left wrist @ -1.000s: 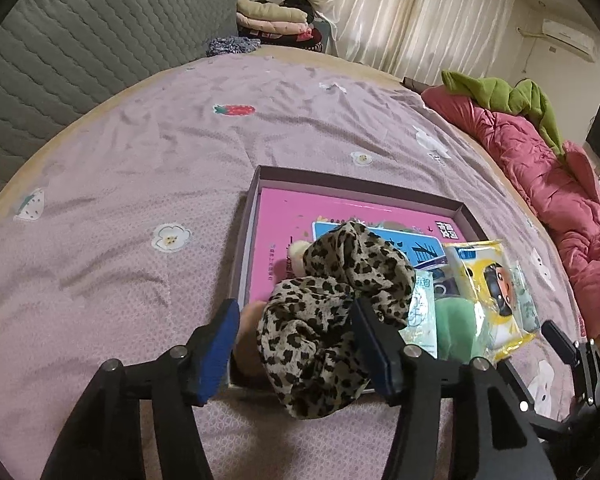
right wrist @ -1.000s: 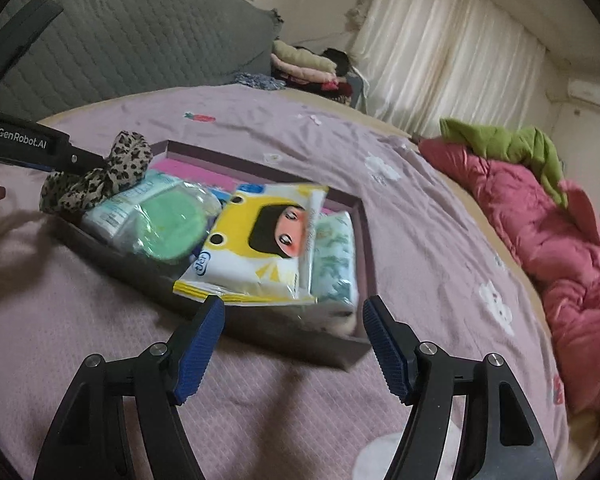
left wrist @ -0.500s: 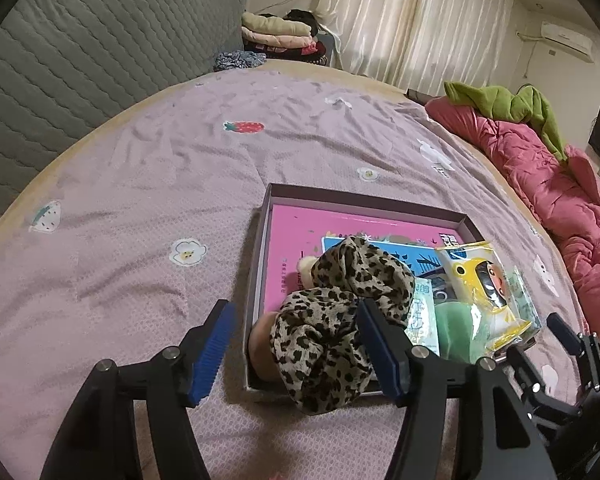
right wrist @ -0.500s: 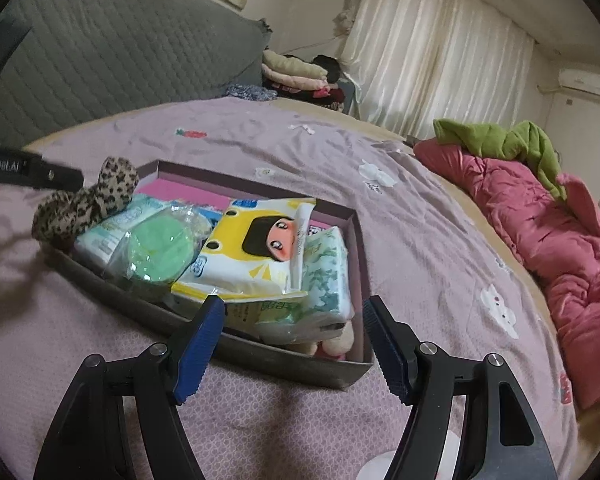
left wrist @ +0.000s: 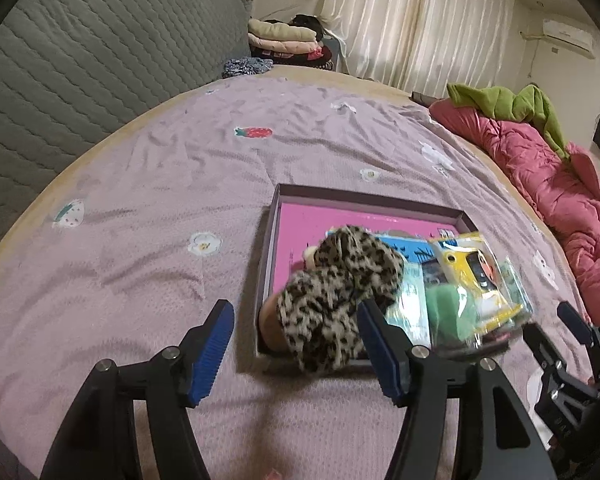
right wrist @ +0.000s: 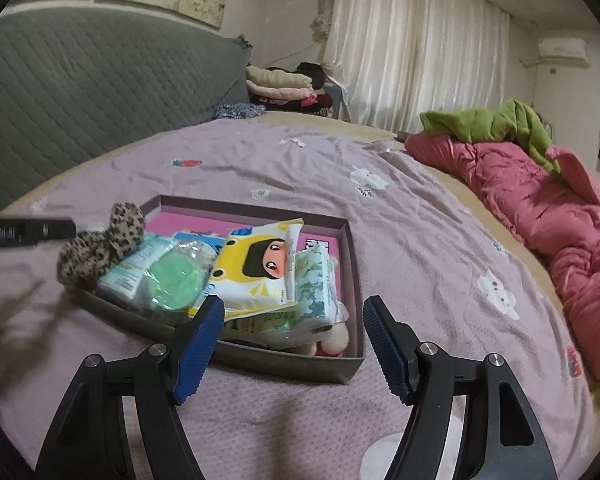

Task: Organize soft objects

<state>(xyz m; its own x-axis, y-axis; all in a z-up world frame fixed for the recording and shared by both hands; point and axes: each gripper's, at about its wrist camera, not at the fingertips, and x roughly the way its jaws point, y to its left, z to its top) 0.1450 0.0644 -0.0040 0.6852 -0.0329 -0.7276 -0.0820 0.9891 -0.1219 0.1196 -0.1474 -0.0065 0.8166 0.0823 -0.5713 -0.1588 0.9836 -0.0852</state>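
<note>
A shallow grey-purple box [left wrist: 364, 197] with a pink lining lies on the lilac bedsheet. A leopard-print scrunchie [left wrist: 336, 296] is draped over its near left corner. My left gripper [left wrist: 298, 346] hovers just short of it, open, and neither pad presses on it. In the right wrist view the same box [right wrist: 284, 365] holds a yellow cartoon tissue pack [right wrist: 260, 268], a green round item in plastic [right wrist: 172, 280], a leaf-print tissue pack [right wrist: 312, 284] and a pale plush piece [right wrist: 334, 338]. My right gripper [right wrist: 292, 344] stands open above the box's near wall with nothing between its fingers.
A pink quilt [right wrist: 540, 216] with a green garment [right wrist: 496, 120] on it runs along the bed's right side. A grey quilted headboard [left wrist: 80, 72] stands at the left. Folded clothes [left wrist: 284, 38] and curtains are at the back. The bedsheet [left wrist: 140, 240] left of the box is bare.
Both grippers have drawn back and risen from the box, which looks smaller now. The left jaws have widened a little. The scrunchie stays draped on the box's corner.
</note>
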